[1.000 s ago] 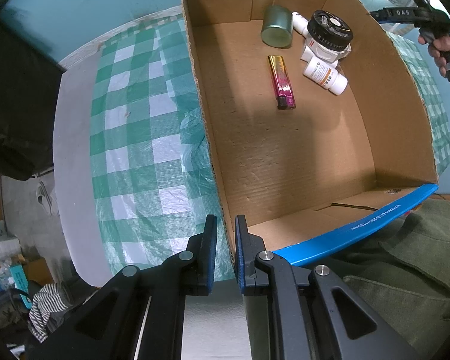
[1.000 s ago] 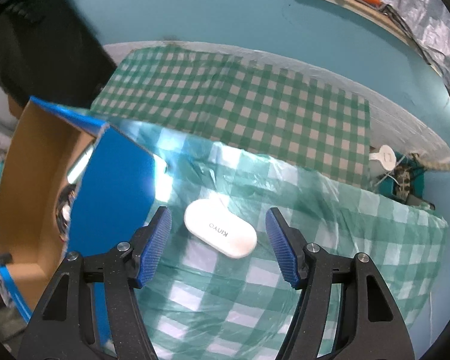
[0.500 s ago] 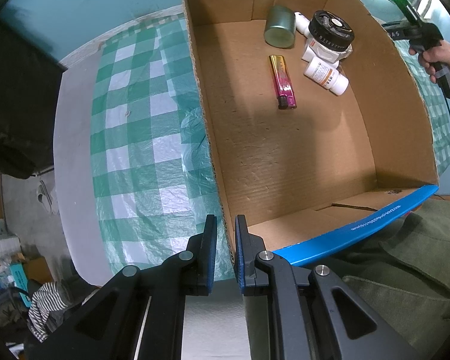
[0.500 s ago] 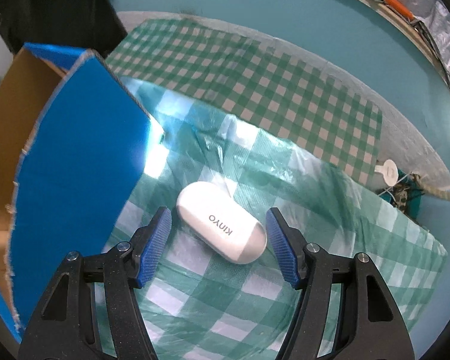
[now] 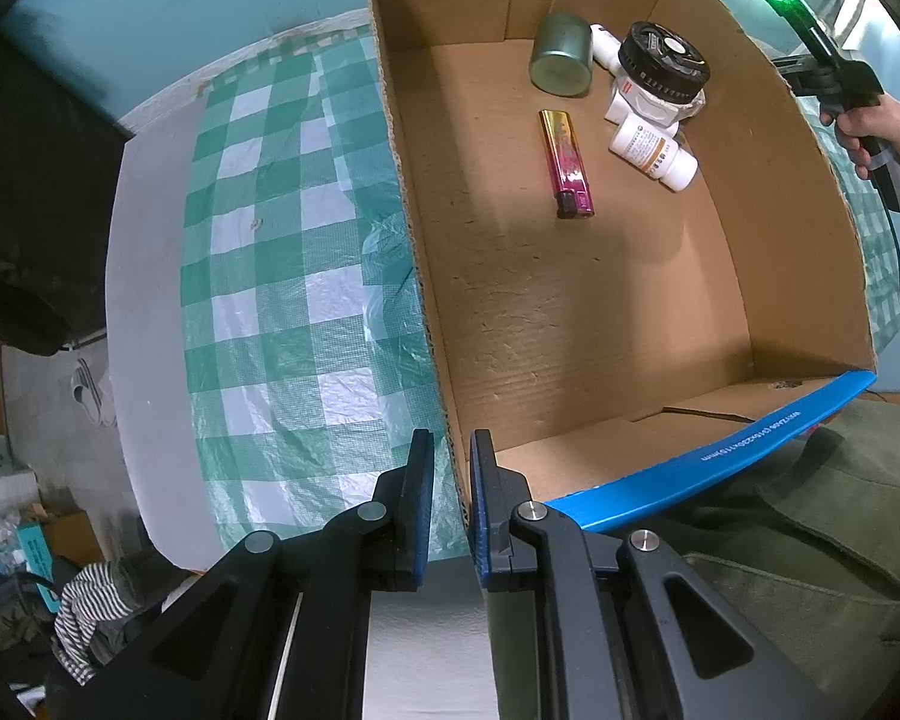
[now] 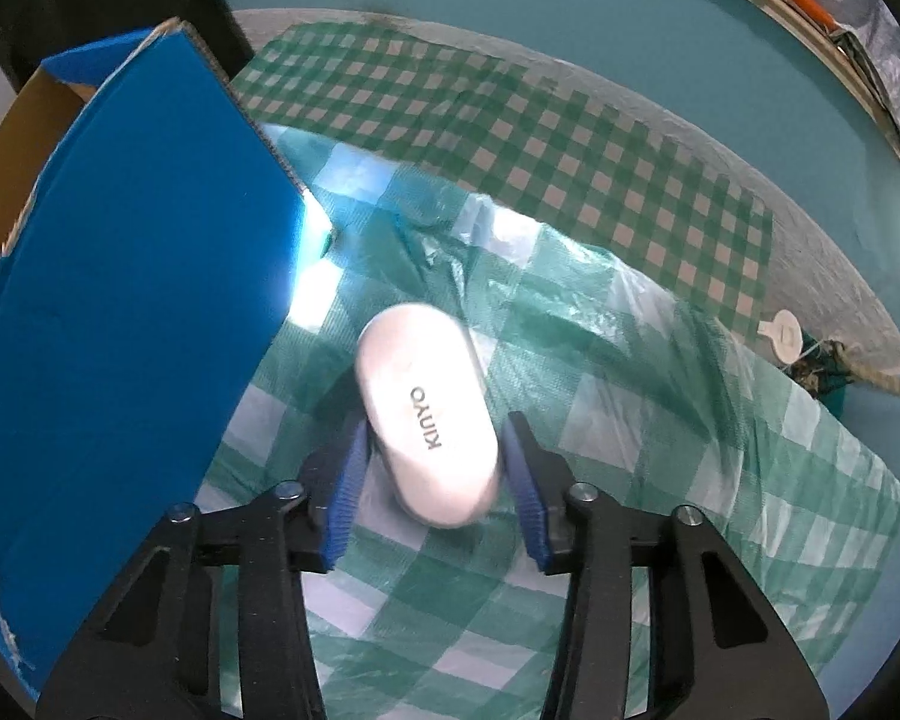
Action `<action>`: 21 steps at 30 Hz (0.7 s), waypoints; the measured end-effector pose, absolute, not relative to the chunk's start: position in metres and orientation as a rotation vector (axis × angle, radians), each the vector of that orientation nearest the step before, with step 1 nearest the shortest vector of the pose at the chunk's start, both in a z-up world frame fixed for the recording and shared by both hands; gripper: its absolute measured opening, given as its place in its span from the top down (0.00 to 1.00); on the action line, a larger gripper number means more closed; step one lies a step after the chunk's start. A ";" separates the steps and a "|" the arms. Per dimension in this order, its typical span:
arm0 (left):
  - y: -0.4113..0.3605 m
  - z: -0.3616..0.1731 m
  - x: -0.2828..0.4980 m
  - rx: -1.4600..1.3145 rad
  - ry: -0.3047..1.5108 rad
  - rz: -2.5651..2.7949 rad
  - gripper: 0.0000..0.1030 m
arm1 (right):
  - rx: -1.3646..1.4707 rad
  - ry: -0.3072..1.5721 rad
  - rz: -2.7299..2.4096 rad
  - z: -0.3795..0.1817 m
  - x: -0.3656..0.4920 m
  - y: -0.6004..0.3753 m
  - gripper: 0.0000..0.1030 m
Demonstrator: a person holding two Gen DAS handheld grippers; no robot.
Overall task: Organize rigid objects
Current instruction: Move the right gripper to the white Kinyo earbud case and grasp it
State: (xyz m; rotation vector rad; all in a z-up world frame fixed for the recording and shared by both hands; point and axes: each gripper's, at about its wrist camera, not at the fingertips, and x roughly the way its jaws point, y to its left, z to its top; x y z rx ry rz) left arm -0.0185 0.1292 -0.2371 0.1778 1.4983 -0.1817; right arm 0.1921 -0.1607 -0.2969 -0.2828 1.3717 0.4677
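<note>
Meanwhile, the right gripper point(image 6: 432, 468) was closing around the white case point(image 6: 427, 417); the left gripper point(image 5: 450, 501) pinched the box point(image 5: 417, 276) wall.

Even, moderate light; glare on the plastic tablecloth point(image 6: 330, 276) beside the box wall point(image 6: 120, 276); white case point(image 6: 429, 414) motion-blurred; fisheye bending and dark corners.

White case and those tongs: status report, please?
Left tongs clamp box wall. Right tongs closing around white Kinyo case. Nothing blocking.
</note>
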 end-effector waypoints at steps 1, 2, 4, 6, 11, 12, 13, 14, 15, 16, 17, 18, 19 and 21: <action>0.129 -0.237 -0.019 0.178 1.498 -0.183 0.89 | -0.284 1.375 0.470 -0.297 0.191 -0.160 0.63; 0.129 -0.237 -0.019 0.179 1.498 -0.183 0.89 | -0.282 1.380 0.473 -0.298 0.190 -0.159 0.64; 0.129 -0.237 -0.019 0.179 1.498 -0.182 0.89 | -0.281 1.384 0.475 -0.298 0.187 -0.158 0.64; 0.128 -0.237 -0.019 0.178 1.498 -0.181 0.89 | -0.277 1.396 0.474 -0.298 0.187 -0.156 0.64; 0.128 -0.237 -0.019 0.180 1.498 -0.183 0.89 | -0.297 1.379 0.456 -0.294 0.189 -0.152 0.55; 0.128 -0.237 -0.019 0.181 1.497 -0.183 0.89 | -0.294 1.375 0.454 -0.294 0.190 -0.151 0.55; 0.128 -0.237 -0.018 0.182 1.497 -0.183 0.89 | -0.291 1.373 0.452 -0.293 0.191 -0.151 0.55; 0.128 -0.237 -0.018 0.182 1.497 -0.183 0.89 | -0.289 1.373 0.447 -0.294 0.193 -0.150 0.55; 0.128 -0.237 -0.018 0.182 1.497 -0.184 0.89 | -0.291 1.376 0.440 -0.295 0.194 -0.149 0.55; 0.128 -0.237 -0.018 0.182 1.497 -0.183 0.89 | -0.294 1.381 0.433 -0.296 0.195 -0.149 0.55; 0.128 -0.237 -0.018 0.182 1.497 -0.183 0.89 | -0.293 1.382 0.429 -0.298 0.196 -0.148 0.55; 0.128 -0.237 -0.018 0.183 1.497 -0.183 0.89 | -0.288 1.380 0.430 -0.299 0.196 -0.148 0.55; 0.128 -0.237 -0.018 0.183 1.496 -0.182 0.89 | -0.285 1.380 0.430 -0.299 0.196 -0.147 0.56; 0.128 -0.237 -0.018 0.184 1.495 -0.181 0.89 | -0.281 1.377 0.423 -0.298 0.194 -0.147 0.64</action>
